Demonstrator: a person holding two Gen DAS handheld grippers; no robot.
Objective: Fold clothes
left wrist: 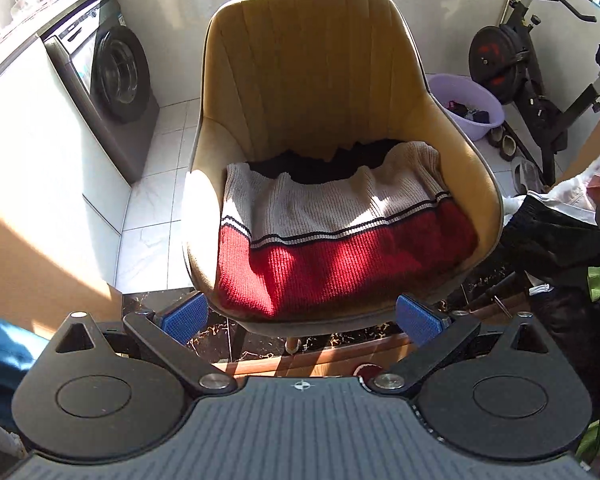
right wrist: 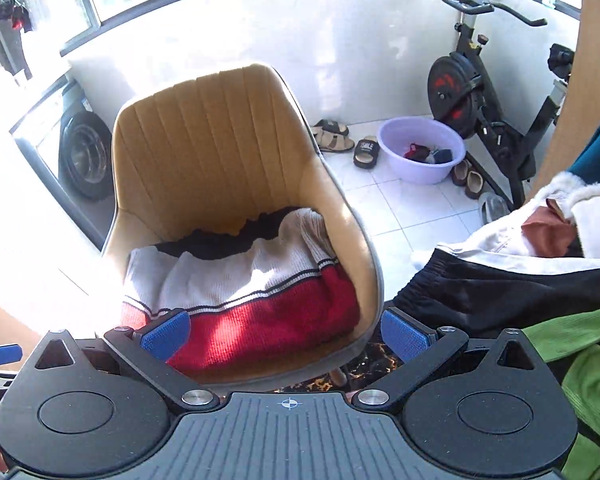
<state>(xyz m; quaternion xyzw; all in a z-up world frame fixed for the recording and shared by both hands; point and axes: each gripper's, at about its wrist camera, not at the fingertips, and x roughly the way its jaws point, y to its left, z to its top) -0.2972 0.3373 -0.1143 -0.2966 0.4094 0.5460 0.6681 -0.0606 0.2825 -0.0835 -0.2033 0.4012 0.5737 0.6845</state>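
A folded knit sweater [left wrist: 340, 236], cream above and red below with black stripes, lies on the seat of a mustard chair [left wrist: 312, 80], over a dark garment [left wrist: 324, 164]. My left gripper [left wrist: 302, 320] hangs open just before the seat's front edge, nothing between its blue pads [left wrist: 184, 316]. The right wrist view shows the same sweater [right wrist: 240, 296] on the chair [right wrist: 220, 140]. My right gripper [right wrist: 286, 336] is open too, low over the seat's front right corner, empty. A pile of clothes lies at the right: black trousers [right wrist: 500, 292], a green garment [right wrist: 580, 368], a white coat [right wrist: 540, 236].
A washing machine [left wrist: 112, 76] stands left of the chair. Behind it at the right are a purple basin [right wrist: 420, 152] with small clothes, several slippers [right wrist: 340, 140] and an exercise bike [right wrist: 480, 92] on the white tiled floor. A wooden panel [right wrist: 580, 80] stands at the far right.
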